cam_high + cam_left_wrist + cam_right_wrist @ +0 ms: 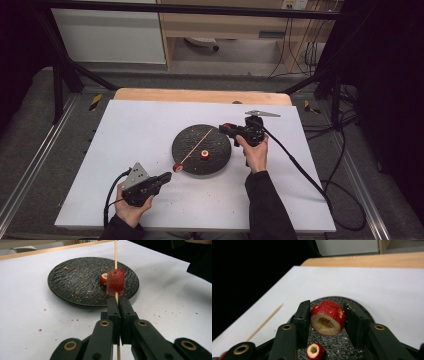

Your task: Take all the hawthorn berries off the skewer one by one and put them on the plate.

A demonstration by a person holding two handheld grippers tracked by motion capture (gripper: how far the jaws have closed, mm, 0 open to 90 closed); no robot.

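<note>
- The left gripper (117, 305) has its jaws pinched fully together on a thin wooden skewer (115, 255), which runs up between them and on over the plate.
- One red fruit piece (115, 282), with a hole through its core, is already threaded on the skewer and sits just above the left jaw tips.
- The right gripper (327, 320) has its jaws part open around a larger cored fruit chunk (327, 317); the left jaw touches it, the other looks close against it, so I judge it held, lifted above the plate.
- In the high view the right gripper (229, 130) hangs at the far right rim of the plate, near the free tip of the skewer (196, 146).
- A third, small cored piece (205, 154) lies loose on the dark ribbed plate (187, 137), near its middle.
- The plate stands in the middle of the white table (140, 125), where crumbs lie scattered.
- Step in hand, as I judge it: threading fruit on the skewer, second piece about to go on.
- Next move calls for lining the chunk's hole up with the skewer tip, then sliding it down toward the first piece while the left gripper holds the stick steady; a poor line-up could split the fruit or bend the stick.
</note>
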